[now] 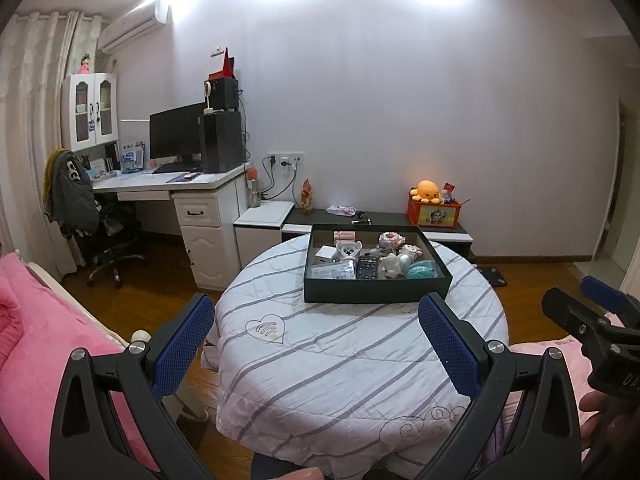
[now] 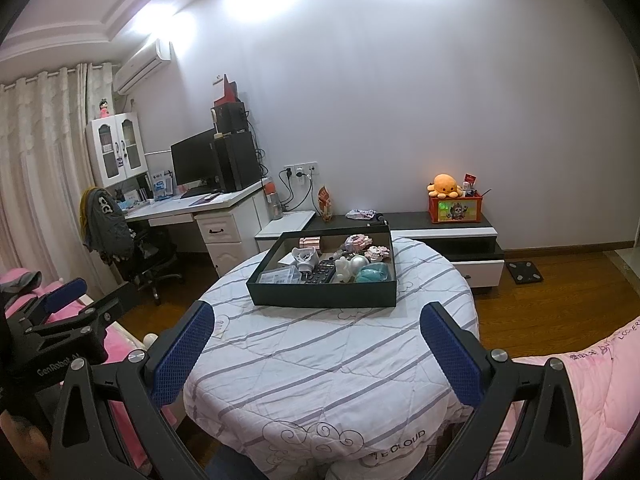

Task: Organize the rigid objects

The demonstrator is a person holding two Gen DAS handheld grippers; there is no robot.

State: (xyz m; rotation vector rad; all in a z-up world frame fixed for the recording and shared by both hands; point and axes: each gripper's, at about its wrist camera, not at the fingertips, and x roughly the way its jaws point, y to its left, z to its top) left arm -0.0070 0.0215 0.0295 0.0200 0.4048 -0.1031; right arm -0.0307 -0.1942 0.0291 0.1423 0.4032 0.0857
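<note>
Both the left gripper and the right gripper are hanging wide apart and holding nothing, well short of the tray that is sitting on the round table. The small objects are all lying mixed inside the tray, which fits sorting about to start or already ended. If a reach is coming, I am judging that it is best to come from above on one item at the edge.

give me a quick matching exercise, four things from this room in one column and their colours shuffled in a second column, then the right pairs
Things:
1. plush octopus
2. tray
3. remote control
4. gripper pads

Colours:
A. blue
B. black
C. orange
D. dark green

Pairs: 1-C, 2-D, 3-B, 4-A
</note>
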